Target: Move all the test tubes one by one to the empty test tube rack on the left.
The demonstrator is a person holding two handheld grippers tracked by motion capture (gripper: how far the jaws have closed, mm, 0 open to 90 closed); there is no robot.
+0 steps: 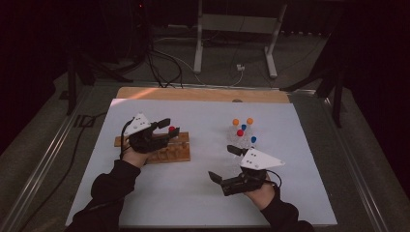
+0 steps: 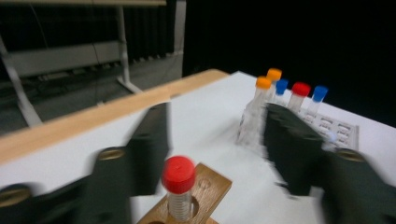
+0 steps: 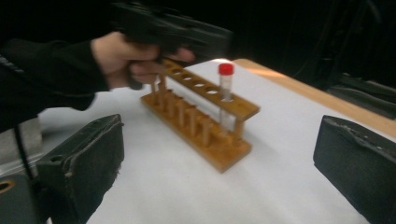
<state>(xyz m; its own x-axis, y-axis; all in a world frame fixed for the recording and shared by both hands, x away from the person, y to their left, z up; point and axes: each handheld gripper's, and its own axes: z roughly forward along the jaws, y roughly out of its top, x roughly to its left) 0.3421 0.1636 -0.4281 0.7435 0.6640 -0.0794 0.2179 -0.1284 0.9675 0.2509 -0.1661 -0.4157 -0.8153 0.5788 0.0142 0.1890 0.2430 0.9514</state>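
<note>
Red-capped tube [image 2: 178, 186] stands upright in the end hole of the wooden rack [image 3: 205, 126]. The left gripper [image 1: 170, 126] has its jaws spread around the cap, not touching it. The right gripper [image 1: 223, 164] is well apart, its jaws spread wide and empty

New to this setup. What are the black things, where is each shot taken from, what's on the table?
A person holds a black two-jaw tool in each hand. One camera looks down from above; one more rides on each tool, looking along its jaws. On the white table stand a wooden rack with one red-capped tube in an end hole, and a clear rack of orange-, blue- and red-capped tubes. The left tool has open jaws on either side of the red-capped tube, not pressing it. The right tool is open and empty.
</note>
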